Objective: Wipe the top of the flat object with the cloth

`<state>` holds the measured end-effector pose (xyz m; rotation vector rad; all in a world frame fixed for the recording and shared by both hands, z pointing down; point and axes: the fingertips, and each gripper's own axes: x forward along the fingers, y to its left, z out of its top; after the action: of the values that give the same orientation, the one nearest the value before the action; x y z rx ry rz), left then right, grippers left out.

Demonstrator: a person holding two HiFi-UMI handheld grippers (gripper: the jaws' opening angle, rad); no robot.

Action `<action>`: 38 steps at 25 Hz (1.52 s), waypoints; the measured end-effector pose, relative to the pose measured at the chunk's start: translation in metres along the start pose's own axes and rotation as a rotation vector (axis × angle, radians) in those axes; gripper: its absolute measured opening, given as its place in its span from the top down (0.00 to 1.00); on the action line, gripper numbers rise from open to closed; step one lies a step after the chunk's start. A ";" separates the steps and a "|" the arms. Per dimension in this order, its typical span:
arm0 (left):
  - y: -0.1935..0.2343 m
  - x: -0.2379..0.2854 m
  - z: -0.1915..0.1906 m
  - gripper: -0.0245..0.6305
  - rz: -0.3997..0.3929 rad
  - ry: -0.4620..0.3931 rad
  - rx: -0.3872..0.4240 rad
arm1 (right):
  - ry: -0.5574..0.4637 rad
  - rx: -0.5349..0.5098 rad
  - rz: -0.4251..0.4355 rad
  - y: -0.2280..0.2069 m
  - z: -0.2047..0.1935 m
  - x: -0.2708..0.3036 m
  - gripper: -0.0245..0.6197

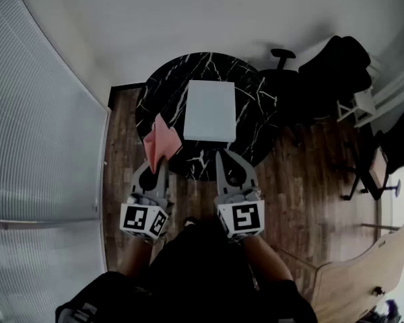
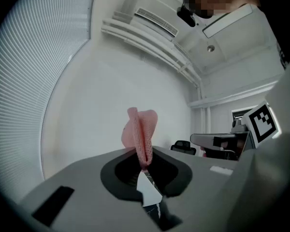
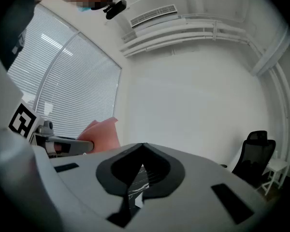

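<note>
A round black marble table is standing on a wooden floor, with blinds lining the left; one white flat object is lying on it; of two grippers, the left gripper is pinching the one pink cloth over the table's near-left edge; the right gripper is hovering, jaws together on nothing.

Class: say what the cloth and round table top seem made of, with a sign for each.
The cloth: soft knit or woven fabric, by its mesh texture and folds. The table top: black marble or an imitation, by its white veins.
</note>
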<state>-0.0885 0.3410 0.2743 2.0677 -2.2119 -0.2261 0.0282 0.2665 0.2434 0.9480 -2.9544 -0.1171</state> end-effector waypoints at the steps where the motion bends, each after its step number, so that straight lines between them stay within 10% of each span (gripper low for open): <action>1: 0.003 0.000 -0.001 0.94 -0.003 0.005 0.001 | 0.004 0.000 -0.003 0.001 -0.002 0.002 0.97; 12: 0.022 0.036 -0.021 0.94 -0.028 0.063 -0.007 | 0.036 0.000 0.039 -0.002 -0.026 0.036 0.97; 38: 0.089 0.259 -0.085 0.94 0.064 0.362 0.048 | 0.243 0.159 0.137 -0.162 -0.134 0.207 0.97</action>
<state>-0.1784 0.0855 0.3675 1.8766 -2.0724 0.1941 -0.0381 0.0067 0.3655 0.7126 -2.8206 0.2238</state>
